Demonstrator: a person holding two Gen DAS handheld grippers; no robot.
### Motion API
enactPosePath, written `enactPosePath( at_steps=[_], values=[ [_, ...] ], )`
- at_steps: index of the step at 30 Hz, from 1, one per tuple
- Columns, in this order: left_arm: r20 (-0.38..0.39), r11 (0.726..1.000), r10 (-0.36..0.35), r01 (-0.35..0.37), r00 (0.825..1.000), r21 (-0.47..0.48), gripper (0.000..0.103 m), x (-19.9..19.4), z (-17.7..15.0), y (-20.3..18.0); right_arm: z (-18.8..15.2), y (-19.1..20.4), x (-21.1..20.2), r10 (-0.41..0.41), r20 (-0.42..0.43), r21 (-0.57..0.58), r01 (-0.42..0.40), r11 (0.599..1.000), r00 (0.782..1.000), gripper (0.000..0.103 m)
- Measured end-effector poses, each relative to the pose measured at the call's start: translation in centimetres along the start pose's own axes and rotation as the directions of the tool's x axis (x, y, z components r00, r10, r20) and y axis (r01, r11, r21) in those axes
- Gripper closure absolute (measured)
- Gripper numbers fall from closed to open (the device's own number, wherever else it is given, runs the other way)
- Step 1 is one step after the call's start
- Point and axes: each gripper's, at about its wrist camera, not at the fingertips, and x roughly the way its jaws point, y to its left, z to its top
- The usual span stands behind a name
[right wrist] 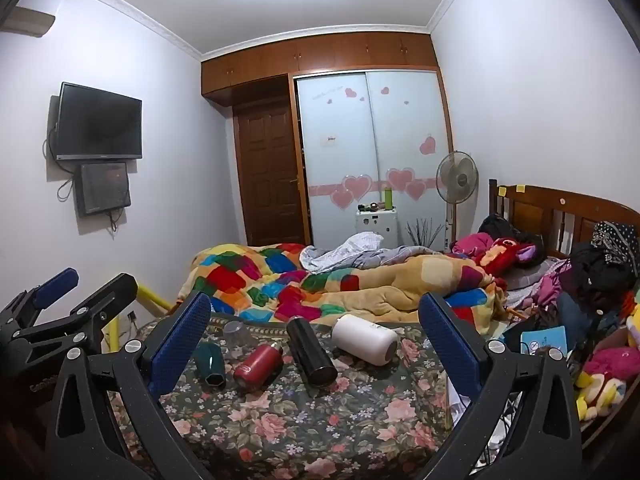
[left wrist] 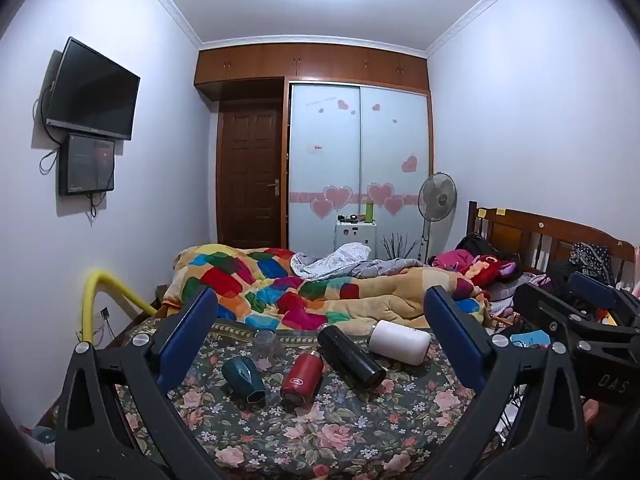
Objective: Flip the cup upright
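Note:
Several cups lie on their sides on the floral bedspread [left wrist: 320,432]: a dark green faceted cup [left wrist: 244,380] [right wrist: 210,362], a red flask [left wrist: 302,376] [right wrist: 258,366], a black flask [left wrist: 351,357] [right wrist: 311,350] and a white cup [left wrist: 399,341] [right wrist: 364,339]. A clear glass [left wrist: 264,343] [right wrist: 236,332] stands behind the green cup. My left gripper [left wrist: 320,312] is open and empty, held above and in front of the cups. My right gripper [right wrist: 316,312] is open and empty, likewise short of them. Each gripper shows at the edge of the other's view.
A multicoloured quilt [left wrist: 304,288] is heaped behind the cups. Clothes and toys [right wrist: 600,320] pile at the right by the wooden headboard [left wrist: 540,236]. A yellow rail [left wrist: 100,296] stands at the bed's left edge. A fan [left wrist: 437,196] and wardrobe stand beyond.

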Motion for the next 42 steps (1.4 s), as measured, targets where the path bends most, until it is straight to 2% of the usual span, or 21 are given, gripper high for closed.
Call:
enactPosePath(
  at_steps=[5, 17, 42],
  values=[
    [-0.002, 1.000, -0.017, 0.017, 1.000, 0.010, 0.000, 0.1, 0.5, 0.1, 0.0, 0.0, -0.1, -0.002, 0.001, -0.002, 0.002, 1.000, 1.000, 0.000],
    [0.024, 1.000, 0.004, -0.005, 1.000, 0.027, 0.000, -1.0, 0.1, -0.2, -0.2, 0.3, -0.1, 0.000, -0.006, 0.002, 0.000, 1.000, 1.000, 0.000],
    [0.015, 1.000, 0.014, -0.014, 1.000, 0.014, 0.000, -0.6, -0.2, -0.2, -0.2, 0.6, 0.1, 0.002, -0.003, 0.000, -0.002, 1.000, 1.000, 0.000]
  ],
)
